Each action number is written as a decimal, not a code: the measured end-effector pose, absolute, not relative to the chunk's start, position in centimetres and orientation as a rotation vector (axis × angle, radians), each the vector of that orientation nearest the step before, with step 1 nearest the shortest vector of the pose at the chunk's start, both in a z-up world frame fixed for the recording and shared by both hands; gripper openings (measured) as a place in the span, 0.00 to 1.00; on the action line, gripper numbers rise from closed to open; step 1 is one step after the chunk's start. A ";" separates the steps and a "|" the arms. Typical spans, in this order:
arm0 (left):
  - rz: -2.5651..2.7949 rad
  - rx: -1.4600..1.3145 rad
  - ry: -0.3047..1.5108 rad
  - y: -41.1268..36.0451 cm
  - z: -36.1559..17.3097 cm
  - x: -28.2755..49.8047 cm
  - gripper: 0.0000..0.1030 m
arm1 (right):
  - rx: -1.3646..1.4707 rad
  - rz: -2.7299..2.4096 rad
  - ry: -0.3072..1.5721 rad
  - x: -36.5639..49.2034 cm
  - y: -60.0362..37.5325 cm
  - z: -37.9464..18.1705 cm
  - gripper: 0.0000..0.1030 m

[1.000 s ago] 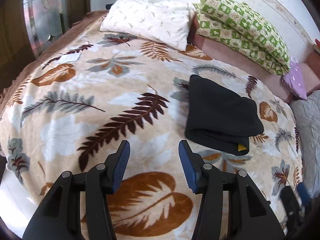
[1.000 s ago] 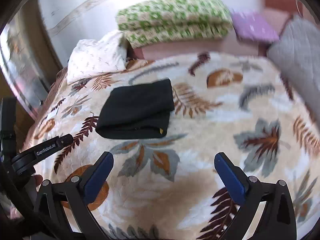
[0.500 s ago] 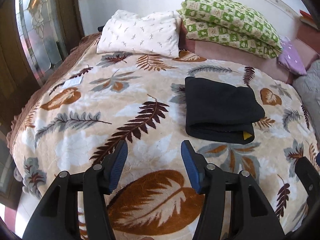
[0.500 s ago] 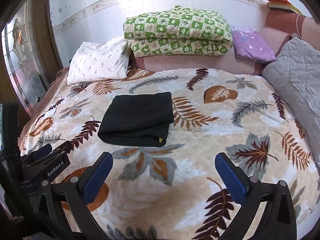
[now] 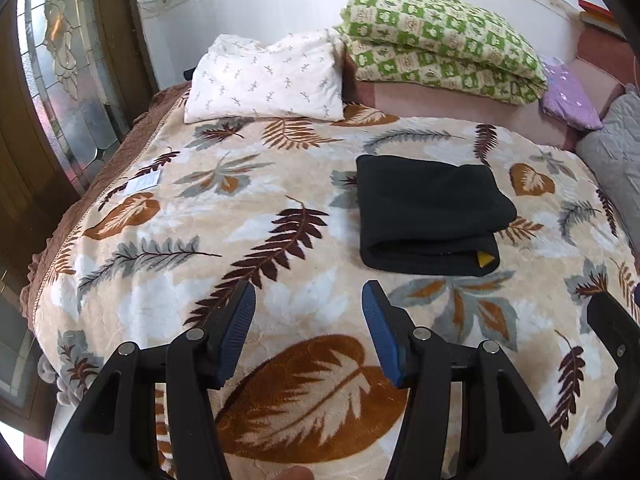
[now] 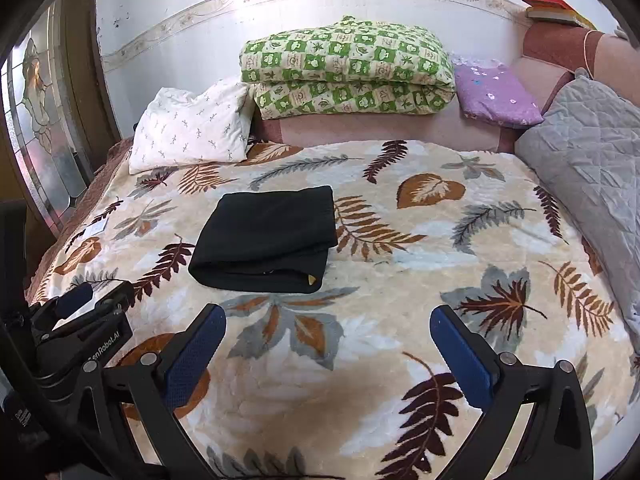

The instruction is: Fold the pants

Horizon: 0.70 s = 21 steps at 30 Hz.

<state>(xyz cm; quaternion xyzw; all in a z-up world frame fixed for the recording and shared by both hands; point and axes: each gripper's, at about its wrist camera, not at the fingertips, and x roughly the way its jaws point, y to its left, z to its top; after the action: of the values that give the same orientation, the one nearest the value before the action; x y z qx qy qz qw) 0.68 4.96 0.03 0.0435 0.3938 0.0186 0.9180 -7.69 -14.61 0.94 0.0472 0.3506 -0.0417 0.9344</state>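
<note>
Pants [image 5: 430, 208], black and folded into a thick rectangle, lie flat on a bed covered by a cream blanket [image 5: 240, 216] printed with brown and grey leaves. A small yellow tag shows at the near right corner of the fold. The pants sit toward the middle of the bed, well apart from both tools.

The left tool [image 5: 308, 316] hovers over the near edge of the blanket, its blue-padded jaws spread apart and holding nothing. The right tool [image 6: 328, 340] is likewise spread wide and empty, with the pants beyond it to the far left.

At the far end of the bed, a white pillow [image 6: 188, 132] rests on the left, a folded green checked quilt [image 6: 348, 72] in the middle, and a purple cushion [image 6: 496, 92] just to its right. A grey quilted cover [image 6: 592, 152] lies along the right side.
</note>
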 end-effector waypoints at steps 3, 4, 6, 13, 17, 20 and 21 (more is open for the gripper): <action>0.017 0.096 0.799 4.7 0.1 0.4 0.53 | 0.095 -0.089 0.716 -7.8 -14.7 1.0 1.00; 0.014 0.097 0.796 4.6 0.2 0.3 0.53 | 0.094 -0.089 0.716 -7.7 -14.7 1.0 1.00; 0.008 0.093 0.791 4.6 0.3 0.1 0.53 | 0.095 -0.091 0.715 -7.8 -14.8 1.0 1.00; 0.007 0.072 0.788 5.2 0.6 0.1 0.53 | 0.094 -0.099 0.709 -8.0 -15.0 1.1 1.00; 0.005 0.062 0.784 5.3 0.7 0.0 0.53 | 0.089 -0.105 0.705 -8.2 -15.0 1.1 1.00; 0.001 0.061 0.787 5.2 0.7 -0.1 0.53 | 0.085 -0.105 0.701 -8.2 -15.0 1.2 1.00; -0.003 0.057 0.791 5.2 0.7 -0.1 0.53 | 0.085 -0.105 0.701 -8.2 -14.9 1.2 1.00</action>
<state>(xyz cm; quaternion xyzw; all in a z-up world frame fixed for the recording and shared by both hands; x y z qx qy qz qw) -0.09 5.24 0.67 0.0280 0.3853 -0.0012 0.9224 -8.18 -14.94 1.17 0.0414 0.3430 -0.0515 0.9370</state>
